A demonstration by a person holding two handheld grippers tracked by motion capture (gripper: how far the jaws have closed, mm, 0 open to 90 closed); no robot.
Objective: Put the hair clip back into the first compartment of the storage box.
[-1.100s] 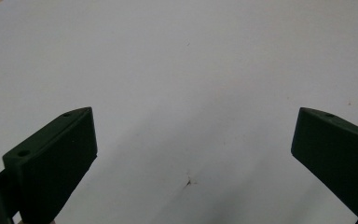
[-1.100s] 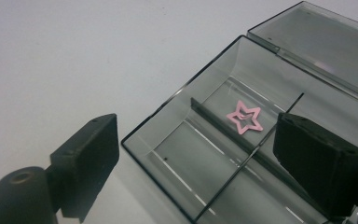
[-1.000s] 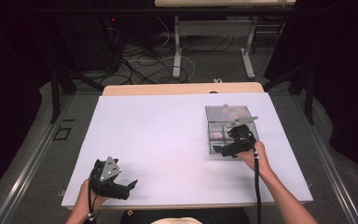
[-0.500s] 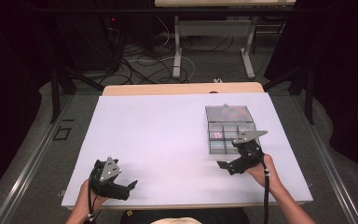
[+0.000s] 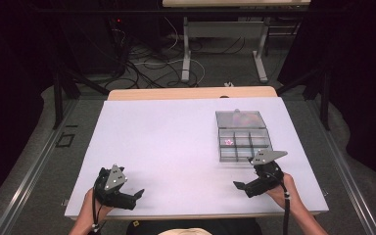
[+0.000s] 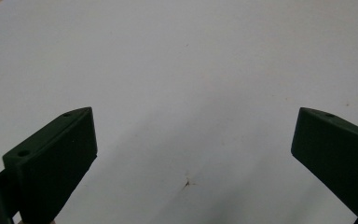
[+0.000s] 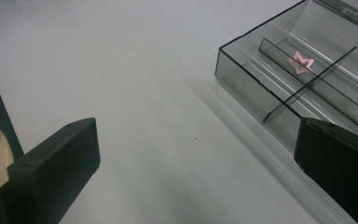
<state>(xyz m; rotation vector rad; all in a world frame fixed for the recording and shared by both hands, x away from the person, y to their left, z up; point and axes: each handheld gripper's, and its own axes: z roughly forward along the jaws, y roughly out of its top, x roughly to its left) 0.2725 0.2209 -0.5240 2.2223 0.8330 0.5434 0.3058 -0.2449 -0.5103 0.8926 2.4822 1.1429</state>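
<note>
1. At the near edge of the white-topped desk (image 5: 176,142), the person's left hand (image 5: 90,208) is holding the left tongs (image 5: 136,196) low over the near left corner, jaws pointing toward the desk's middle.
2. In the left gripper view, the left tongs (image 6: 193,135) are standing wide apart with nothing between the jaws, and bare white surface with a small brown mark (image 6: 187,183) is lying below them.
3. On the near right, the person's right hand (image 5: 283,193) is gripping the right tongs (image 5: 240,185), whose grey three-cornered plate (image 5: 268,156) is sitting just beside the near edge of the box.
4. In the right gripper view, the right tongs (image 7: 196,140) are gaping open and holding nothing, with the box's near corner lying ahead and to the right of them.
5. Farther back on the right half of the desk, the clear smoky-grey plastic compartment box (image 5: 240,142) is resting flat with its lid (image 5: 240,119) tipped open at the far side.
6. A small pink star-shaped piece (image 5: 228,142) (image 7: 301,62) is lying in the box's left compartment, in the middle row.
7. Beyond the desk, tangled black cables (image 5: 142,63) are lying on the floor.
</note>
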